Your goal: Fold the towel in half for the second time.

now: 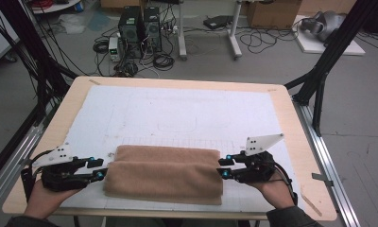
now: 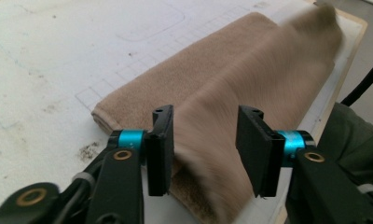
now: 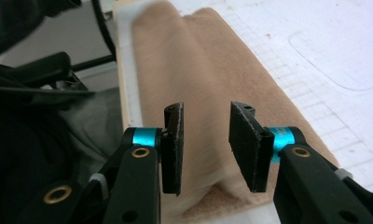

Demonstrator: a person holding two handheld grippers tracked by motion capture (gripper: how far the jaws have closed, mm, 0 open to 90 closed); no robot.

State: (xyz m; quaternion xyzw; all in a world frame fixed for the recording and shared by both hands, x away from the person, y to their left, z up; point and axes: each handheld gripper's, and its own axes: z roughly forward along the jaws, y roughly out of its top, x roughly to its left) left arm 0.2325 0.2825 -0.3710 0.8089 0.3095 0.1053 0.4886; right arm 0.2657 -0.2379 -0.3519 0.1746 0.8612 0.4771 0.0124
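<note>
On the near half of the table [image 1: 55, 124], a folded tan towel [image 1: 163, 176] lies across the white gridded mat [image 1: 177, 113], its long side parallel to the near edge. At the towel's left end the left gripper [image 1: 100, 169] is held low and roughly level in the person's left hand [image 1: 43, 198], jaws pointing inward at the towel's short edge. At the other end the right gripper [image 1: 223, 167] mirrors it in the right hand [image 1: 274, 191], also level and pointing inward.

Left gripper view: the left gripper [image 2: 204, 144] stands part open, its pads clear of the cloth — a raised fold of towel [image 2: 250, 79] lies in line with the gap but is not pressed. Right gripper view: the right gripper [image 3: 205, 140] is likewise part open, a narrower gap, with the towel [image 3: 208, 70] running away beyond it and nothing clamped.

The high view shows both ends at once and two lengthwise rolls in the towel; the gripper views show the ridge between those rolls close up, and a sleeve at the frame edge.

Hard to make out: the far end of the towel is smeared by motion blur in both gripper views, and from above the jaw tips merge with the towel's edge — contact there cannot be told.
</note>
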